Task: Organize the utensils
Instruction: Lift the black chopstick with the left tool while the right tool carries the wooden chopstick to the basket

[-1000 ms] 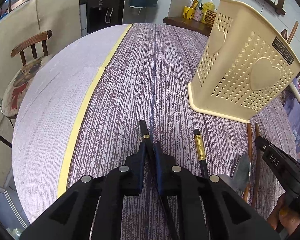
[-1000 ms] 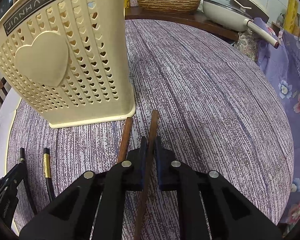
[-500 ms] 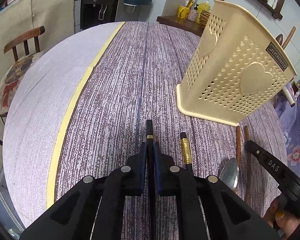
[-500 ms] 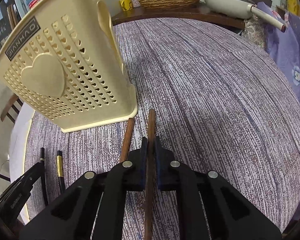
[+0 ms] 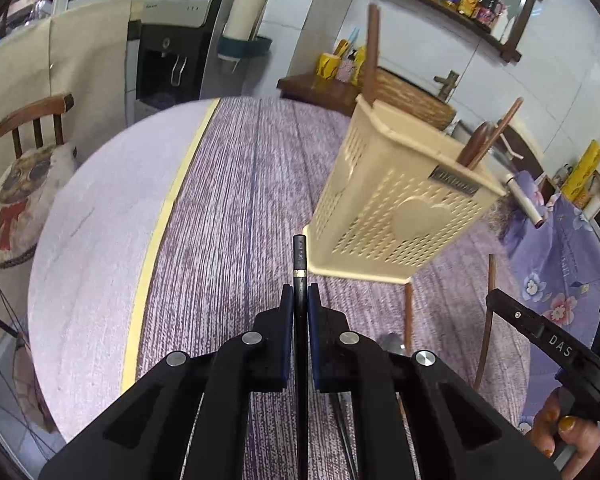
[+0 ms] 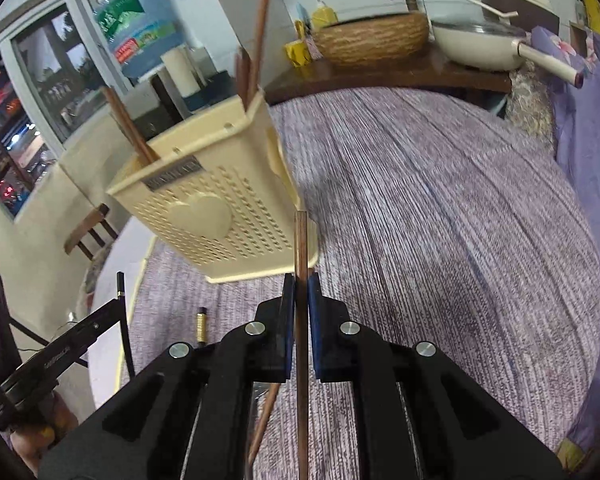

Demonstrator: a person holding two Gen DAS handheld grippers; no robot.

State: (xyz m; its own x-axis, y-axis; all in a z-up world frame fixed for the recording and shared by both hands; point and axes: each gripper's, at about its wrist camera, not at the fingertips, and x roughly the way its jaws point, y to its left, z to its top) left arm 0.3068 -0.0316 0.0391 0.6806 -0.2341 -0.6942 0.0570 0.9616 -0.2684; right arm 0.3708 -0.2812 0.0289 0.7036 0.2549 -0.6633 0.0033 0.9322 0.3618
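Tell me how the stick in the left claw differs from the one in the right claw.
The left stick is black with a thin gold ring near its end; the right stick is plain reddish-brown wood. The black one looks glossy, the brown one matte. Both are chopsticks, pinched in a shut claw, pointing toward the cream basket.

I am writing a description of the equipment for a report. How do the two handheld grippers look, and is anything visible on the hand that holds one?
Both the left gripper and right gripper are matte black plastic with angular arms, round silver screws and dark blue pads. The right gripper's side carries white letters "DAS". The hand under it has yellow-painted nails. No sleeve or cable is visible.
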